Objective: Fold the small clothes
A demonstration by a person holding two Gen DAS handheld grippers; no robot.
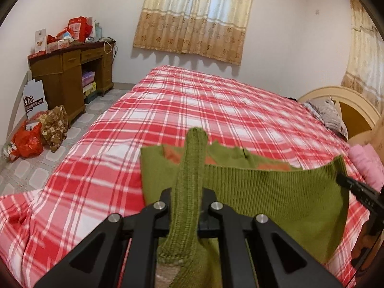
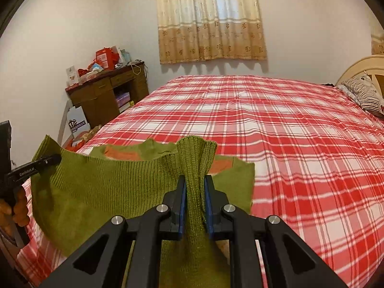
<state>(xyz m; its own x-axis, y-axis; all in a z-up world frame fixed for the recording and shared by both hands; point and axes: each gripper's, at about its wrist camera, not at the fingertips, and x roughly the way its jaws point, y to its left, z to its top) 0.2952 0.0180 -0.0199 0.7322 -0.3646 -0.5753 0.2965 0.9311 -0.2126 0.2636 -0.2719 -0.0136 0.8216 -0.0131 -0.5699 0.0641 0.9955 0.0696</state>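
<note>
A small green knitted sweater (image 1: pixel 276 192) with orange patches is held up over the red plaid bed (image 1: pixel 192 110). My left gripper (image 1: pixel 188 192) is shut on one corner of its ribbed hem. My right gripper (image 2: pixel 195 187) is shut on the other hem corner, and it also shows at the right edge of the left wrist view (image 1: pixel 340 177). The hem (image 2: pixel 115 175) stretches between the two grippers. The sweater's far part (image 2: pixel 129 153) lies on the bed. The left gripper also shows at the left of the right wrist view (image 2: pixel 54 159).
A wooden desk (image 1: pixel 69 76) piled with red boxes stands at the back left. Bags (image 1: pixel 28 141) lie on the tiled floor beside it. A pillow (image 1: pixel 328 115), a headboard (image 1: pixel 345 100) and a pink cloth (image 1: pixel 367 163) are at the right. Curtains (image 1: pixel 192 16) hang behind.
</note>
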